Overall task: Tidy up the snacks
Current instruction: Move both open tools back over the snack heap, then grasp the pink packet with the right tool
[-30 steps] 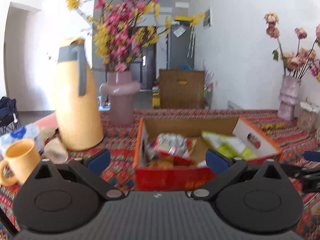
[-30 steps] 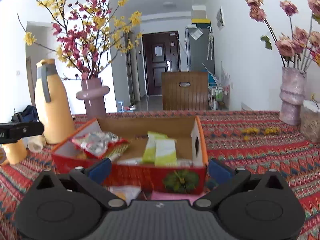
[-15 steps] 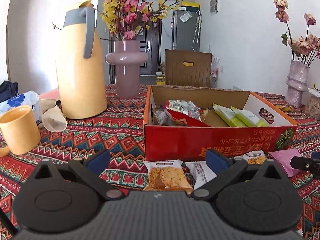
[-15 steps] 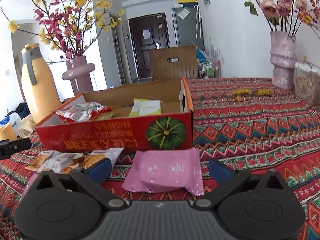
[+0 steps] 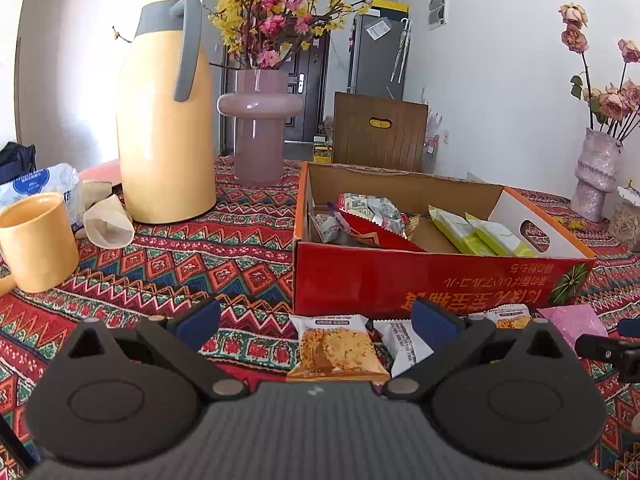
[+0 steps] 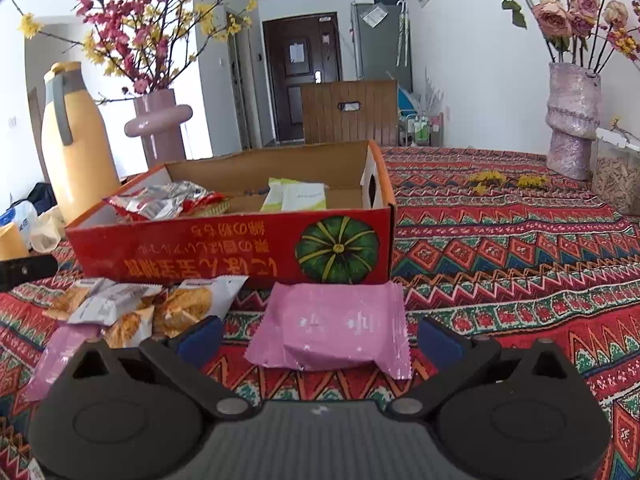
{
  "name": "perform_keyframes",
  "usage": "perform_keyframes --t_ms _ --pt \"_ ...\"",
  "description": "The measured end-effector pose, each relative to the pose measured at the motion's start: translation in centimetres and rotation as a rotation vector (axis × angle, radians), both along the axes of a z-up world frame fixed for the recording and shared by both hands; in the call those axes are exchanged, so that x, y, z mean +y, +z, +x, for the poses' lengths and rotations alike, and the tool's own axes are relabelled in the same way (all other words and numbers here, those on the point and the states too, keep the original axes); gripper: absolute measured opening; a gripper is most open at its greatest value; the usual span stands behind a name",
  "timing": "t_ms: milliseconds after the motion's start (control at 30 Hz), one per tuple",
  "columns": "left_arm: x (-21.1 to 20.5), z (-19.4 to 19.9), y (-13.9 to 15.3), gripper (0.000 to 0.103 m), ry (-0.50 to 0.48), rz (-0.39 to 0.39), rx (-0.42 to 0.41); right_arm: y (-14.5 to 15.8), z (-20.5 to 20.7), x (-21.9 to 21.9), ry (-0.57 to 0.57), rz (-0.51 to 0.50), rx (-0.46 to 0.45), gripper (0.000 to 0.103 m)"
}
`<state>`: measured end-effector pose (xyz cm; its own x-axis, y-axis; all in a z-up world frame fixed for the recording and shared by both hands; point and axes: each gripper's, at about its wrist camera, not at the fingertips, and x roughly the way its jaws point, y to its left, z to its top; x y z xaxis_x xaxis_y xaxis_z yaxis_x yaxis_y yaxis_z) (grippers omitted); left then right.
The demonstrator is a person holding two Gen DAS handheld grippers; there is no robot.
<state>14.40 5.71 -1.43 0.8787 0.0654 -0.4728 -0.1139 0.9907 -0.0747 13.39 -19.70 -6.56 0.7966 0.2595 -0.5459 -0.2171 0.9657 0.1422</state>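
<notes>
A red cardboard box (image 5: 400, 280) (image 6: 224, 252) stands on the patterned tablecloth, holding a silver-red snack bag (image 5: 368, 210) and green packets (image 5: 476, 234). In front of it lie loose snacks: a cracker packet (image 5: 336, 346) between the fingers of my open left gripper (image 5: 316, 322), and a pink packet (image 6: 332, 328) lying flat between the fingers of my open right gripper (image 6: 320, 336). More cracker packets (image 6: 132, 308) and another pink packet (image 6: 60, 356) lie to the left in the right wrist view. Neither gripper holds anything.
A tall yellow thermos jug (image 5: 164, 120), a pink flower vase (image 5: 258, 128), a yellow mug (image 5: 36, 236) and a paper cup (image 5: 106, 226) stand left of the box. A textured vase with roses (image 6: 572, 120) and a jar (image 6: 616, 180) stand at the far right.
Both grippers came down and pulled back from above the box to just over the tablecloth in front of it. The loose packets now lie between their open fingers.
</notes>
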Motion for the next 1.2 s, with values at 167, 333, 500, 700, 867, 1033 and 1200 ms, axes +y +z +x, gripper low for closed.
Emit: perform_keyframes --t_ms 167,333,500,700,867,1033,1200 --pt "0.3 0.0 -0.1 0.103 0.006 -0.019 0.002 0.6 1.0 0.5 0.004 -0.076 0.036 0.103" --pt "0.5 -0.1 0.0 0.103 0.008 -0.03 0.003 0.5 3.6 0.7 0.004 -0.089 0.125 0.103" --pt "0.6 -0.2 0.0 0.103 0.009 -0.039 0.002 -0.1 5.5 1.5 0.011 -0.112 0.184 0.103" --pt "0.7 -0.2 0.0 0.103 0.009 -0.049 0.003 -0.8 6.7 1.8 -0.015 -0.135 0.238 0.103" --pt "0.7 -0.2 0.0 0.103 0.011 -0.052 0.007 -1.1 6.4 1.9 -0.051 -0.129 0.214 0.103" --pt "0.7 -0.2 0.0 0.103 0.014 -0.054 0.006 -0.8 6.8 1.8 -0.023 -0.137 0.239 0.103" --pt "0.8 -0.2 0.0 0.103 0.015 -0.053 0.01 -0.1 6.3 1.4 -0.007 -0.126 0.23 0.077"
